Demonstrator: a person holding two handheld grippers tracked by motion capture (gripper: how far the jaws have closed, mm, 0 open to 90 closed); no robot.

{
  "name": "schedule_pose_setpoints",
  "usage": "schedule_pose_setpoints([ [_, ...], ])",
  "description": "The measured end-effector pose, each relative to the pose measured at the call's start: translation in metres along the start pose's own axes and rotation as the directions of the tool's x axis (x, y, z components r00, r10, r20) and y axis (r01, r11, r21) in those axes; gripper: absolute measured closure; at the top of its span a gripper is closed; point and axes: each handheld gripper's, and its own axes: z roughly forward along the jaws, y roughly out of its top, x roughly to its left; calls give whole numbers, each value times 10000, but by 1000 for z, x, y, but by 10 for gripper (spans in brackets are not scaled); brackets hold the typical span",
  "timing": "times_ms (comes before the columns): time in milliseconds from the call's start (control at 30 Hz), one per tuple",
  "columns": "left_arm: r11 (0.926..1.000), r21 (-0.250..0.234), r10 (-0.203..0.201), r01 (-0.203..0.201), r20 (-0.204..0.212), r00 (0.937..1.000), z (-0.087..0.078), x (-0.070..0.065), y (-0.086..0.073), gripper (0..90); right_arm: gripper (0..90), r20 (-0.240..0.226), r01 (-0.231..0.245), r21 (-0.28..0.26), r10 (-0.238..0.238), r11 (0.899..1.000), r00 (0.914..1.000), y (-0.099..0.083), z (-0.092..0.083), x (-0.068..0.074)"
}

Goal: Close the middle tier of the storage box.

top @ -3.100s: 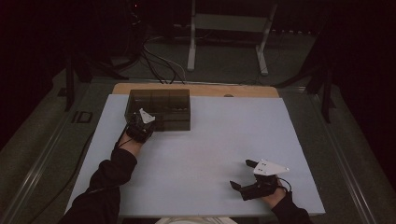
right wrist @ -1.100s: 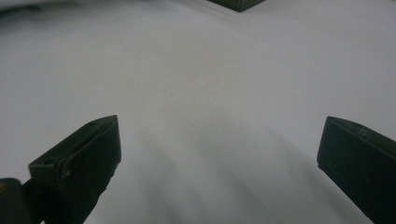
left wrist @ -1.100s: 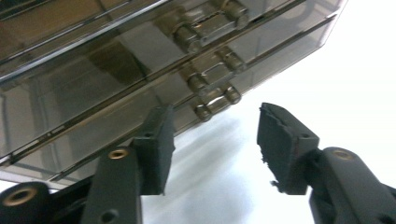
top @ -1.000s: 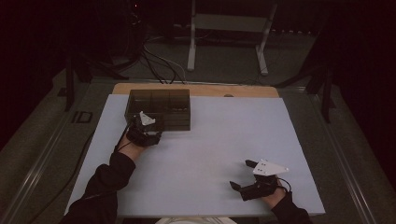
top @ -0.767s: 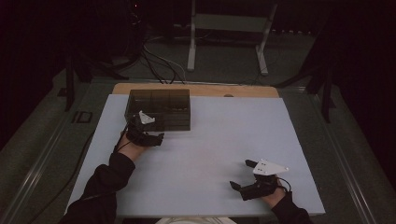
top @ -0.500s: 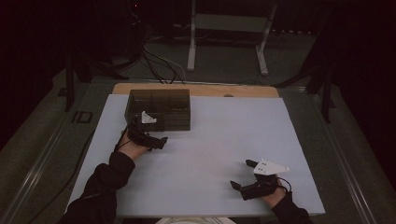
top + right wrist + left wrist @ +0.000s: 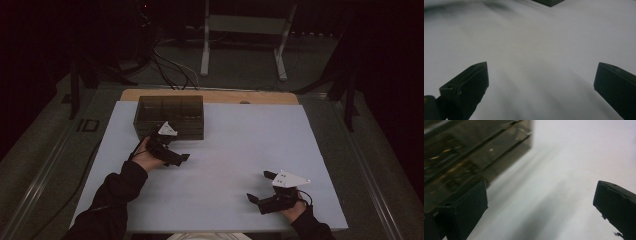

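L hand-held gripper (image 7: 172, 156) released, empty, just in front of dark translucent plastic compartment box (image 7: 169, 116) at white counter (image 7: 240, 145) rear-left. R hand-held gripper (image 7: 267, 192) released, idle. Prob box approach: square jaws w/ wall first.

box (image 7: 169, 116) far-left on table (image 7: 240, 145); left claw (image 7: 172, 155) just before it; right claw (image 7: 260, 187) near-right.

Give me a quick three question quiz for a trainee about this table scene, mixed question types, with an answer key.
1. True or false: the left gripper holds an item.
2. Which gripper is nearer the dark compartment box? A) left B) right
3. Fill in: the right gripper has its jaws ____.

Key: 1 false, jaws apart over bare white tabletop. 2 A. 3 open.
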Motion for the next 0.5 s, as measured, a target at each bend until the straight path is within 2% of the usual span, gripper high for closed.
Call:
schedule_pose_setpoints([
  [133,9999,-94,138,-135,279,9995,0,-3,2,10,0,-21,18,-7,-18,10000,10000,0,0,0],
  [200,9990,-369,275,-258,475,9985,-2,-6,4,10,0,-45,20,-12,-20,10000,10000,1,0,0],
  [267,9985,-482,298,-273,526,9982,-2,-7,5,10,0,-50,25,-7,-25,10000,10000,1,0,0],
  [333,9973,-573,499,-467,557,9972,-5,-9,7,10,0,-39,58,-3,-58,10000,10000,1,0,0],
  [500,9970,-658,459,-411,730,9963,-10,-10,6,10,0,-49,132,17,-132,9999,9999,2,0,2],
])
